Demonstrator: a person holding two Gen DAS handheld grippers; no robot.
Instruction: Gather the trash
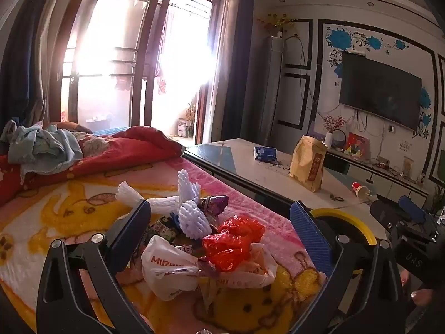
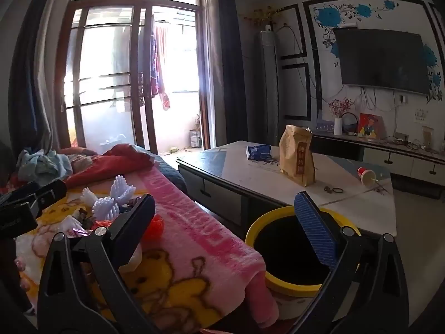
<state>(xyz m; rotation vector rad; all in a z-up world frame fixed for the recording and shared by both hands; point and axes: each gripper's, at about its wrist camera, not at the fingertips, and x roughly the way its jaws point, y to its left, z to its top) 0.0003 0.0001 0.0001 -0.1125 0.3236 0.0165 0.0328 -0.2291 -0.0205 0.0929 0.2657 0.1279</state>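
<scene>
Fleece, pink and yellow, covers the bed where your trash lies in a loose heap, near you and left of the bin. Going left to right through that heap: white foam fruit netting at the far side, a purple wrapper just beside it, then the white plastic bag nearest you with the crumpled red bag resting on it.

Your left gripper hangs over the heap with its fingers spread wide and nothing between them. Everything here looks light, soft and crushable, so it should compress rather than resist. The bags will likely be slippery and may trail; take the white one at its twisted neck, and pinch the red one through its bunched middle. The foam netting is springy, so close on its thick centre.

Further right, your right gripper is also spread wide and empty, above the bed's edge, with the yellow-rimmed bin just beside it. Beyond, the coffee table holds a brown paper bag and a tipped red cup.
</scene>
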